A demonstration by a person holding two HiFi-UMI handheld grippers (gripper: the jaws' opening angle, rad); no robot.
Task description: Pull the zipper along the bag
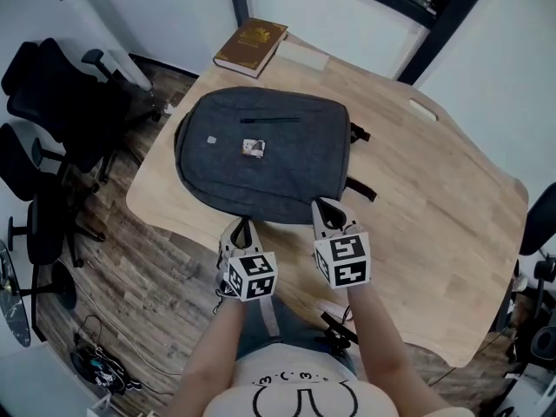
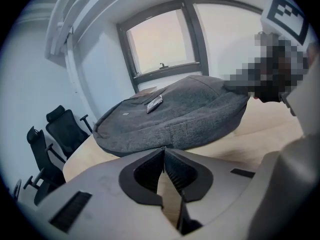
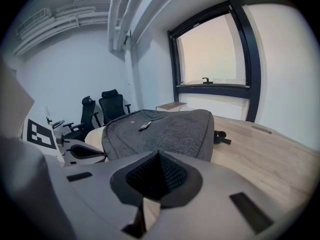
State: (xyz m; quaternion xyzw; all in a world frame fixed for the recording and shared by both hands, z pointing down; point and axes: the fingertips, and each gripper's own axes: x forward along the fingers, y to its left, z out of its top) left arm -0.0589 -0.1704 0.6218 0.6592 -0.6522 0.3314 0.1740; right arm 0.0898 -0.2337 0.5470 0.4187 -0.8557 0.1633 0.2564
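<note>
A dark grey backpack (image 1: 261, 159) lies flat on the wooden table (image 1: 434, 198), with a short black zipper line (image 1: 269, 120) across its upper face and a small light tag (image 1: 253, 148) at its middle. My left gripper (image 1: 241, 225) is shut, its tips right at the bag's near edge (image 2: 163, 149); nothing shows between the pads. My right gripper (image 1: 323, 205) is also shut, its tips at the bag's near right edge. In the right gripper view the jaws (image 3: 159, 154) meet in front of the backpack (image 3: 165, 129), with nothing in them.
A brown book (image 1: 251, 45) lies at the table's far edge behind the bag. Black straps (image 1: 360, 189) stick out on the bag's right side. Black office chairs (image 1: 52, 102) stand on the wooden floor to the left. The table's near edge curves under my forearms.
</note>
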